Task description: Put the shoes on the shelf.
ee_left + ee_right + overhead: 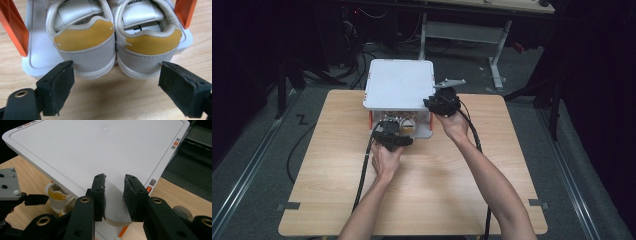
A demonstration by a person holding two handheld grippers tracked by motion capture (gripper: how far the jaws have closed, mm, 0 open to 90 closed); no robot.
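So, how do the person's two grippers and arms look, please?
Both grippers, left and right, are black, each with two blocky jaws faced with dark pads and brass-coloured rivets. A thick black cable trails from each. The right one carries a grey three-cornered plate. The forearms are bare, no sleeves or gloves.

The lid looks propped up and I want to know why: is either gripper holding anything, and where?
The right gripper grips the white lid by its near front corner edge. The left gripper is open, holding nothing, just behind the shoes' heels.

Bare wooden table [427,190] lies open toward the person; the white box [398,82] blocks the far edge.
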